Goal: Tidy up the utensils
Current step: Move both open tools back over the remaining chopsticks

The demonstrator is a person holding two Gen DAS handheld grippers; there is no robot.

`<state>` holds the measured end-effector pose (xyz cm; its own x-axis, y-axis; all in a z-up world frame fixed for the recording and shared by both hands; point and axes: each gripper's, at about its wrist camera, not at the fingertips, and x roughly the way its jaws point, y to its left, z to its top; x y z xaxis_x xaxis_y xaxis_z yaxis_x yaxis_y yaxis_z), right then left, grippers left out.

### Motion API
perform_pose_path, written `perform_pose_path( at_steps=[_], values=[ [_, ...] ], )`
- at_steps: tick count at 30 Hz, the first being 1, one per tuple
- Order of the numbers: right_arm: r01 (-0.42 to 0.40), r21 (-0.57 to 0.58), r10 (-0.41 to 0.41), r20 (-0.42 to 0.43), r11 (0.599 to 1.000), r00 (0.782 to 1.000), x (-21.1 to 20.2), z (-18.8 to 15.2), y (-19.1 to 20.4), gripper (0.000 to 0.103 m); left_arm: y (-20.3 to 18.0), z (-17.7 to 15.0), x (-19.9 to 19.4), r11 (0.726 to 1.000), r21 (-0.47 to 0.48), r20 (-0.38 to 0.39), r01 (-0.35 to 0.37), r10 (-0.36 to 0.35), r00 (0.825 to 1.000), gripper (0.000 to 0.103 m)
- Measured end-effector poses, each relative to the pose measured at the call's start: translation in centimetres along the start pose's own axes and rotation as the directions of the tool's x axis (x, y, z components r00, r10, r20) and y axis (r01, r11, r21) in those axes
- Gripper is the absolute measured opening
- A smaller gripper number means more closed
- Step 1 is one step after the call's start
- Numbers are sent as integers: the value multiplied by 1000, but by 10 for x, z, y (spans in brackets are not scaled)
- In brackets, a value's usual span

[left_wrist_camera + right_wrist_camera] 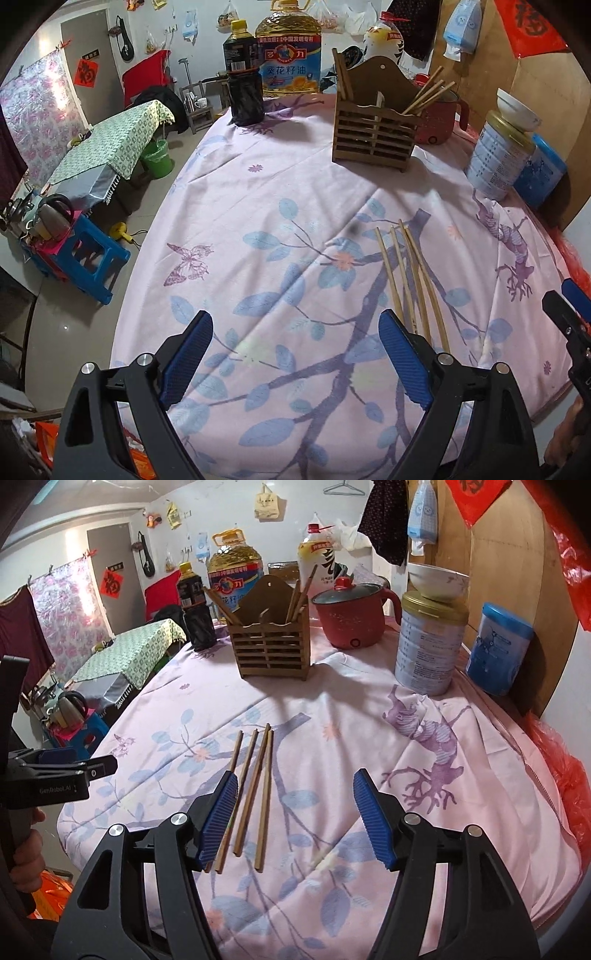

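Where the left hand-held gripper point(295, 362) hangs over the worktop point(280, 192), its blue pads stand spread wide with only flowered cloth between them, and its right finger covers the near ends of the loose chopsticks point(413, 284). Four of those chopsticks lie flat on the cloth, side by side and fanning slightly. From the other side, the right hand-held gripper point(295, 819) is also spread, nothing pinched; three sticks lie in the gap close to its left pad, while the fourth runs under that pad, its near end hidden.

Farther back stands the slatted wooden holder point(273, 650), upright, with more chopsticks leaning out of both compartments; how many I cannot count. Behind it a dark sauce bottle point(195, 616) and a big oil jug point(232, 579) partly hide each other. A red pot point(351, 620), a tin point(428, 646) with a bowl point(436, 581) on top, and a blue canister point(498, 650) crowd the right rim.

Between the loose sticks and the holder the cloth lies bare. On the left, the worktop's edge drops away to the floor.
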<state>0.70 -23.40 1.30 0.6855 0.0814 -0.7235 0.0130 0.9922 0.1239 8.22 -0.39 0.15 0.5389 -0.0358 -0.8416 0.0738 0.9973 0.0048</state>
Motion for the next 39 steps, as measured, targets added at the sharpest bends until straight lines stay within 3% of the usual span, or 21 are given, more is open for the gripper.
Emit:
perform_pose_path(
  at_steps=[30, 39],
  values=[
    [-4, 74, 6, -24, 997, 1000, 8, -5, -29, 68, -24, 0, 14, 999, 42, -41, -26, 28, 999, 90],
    [25, 106, -18, -63, 994, 998, 7, -17, -38, 68, -28, -16, 40, 997, 83, -116, 4, 5, 993, 90]
  ],
)
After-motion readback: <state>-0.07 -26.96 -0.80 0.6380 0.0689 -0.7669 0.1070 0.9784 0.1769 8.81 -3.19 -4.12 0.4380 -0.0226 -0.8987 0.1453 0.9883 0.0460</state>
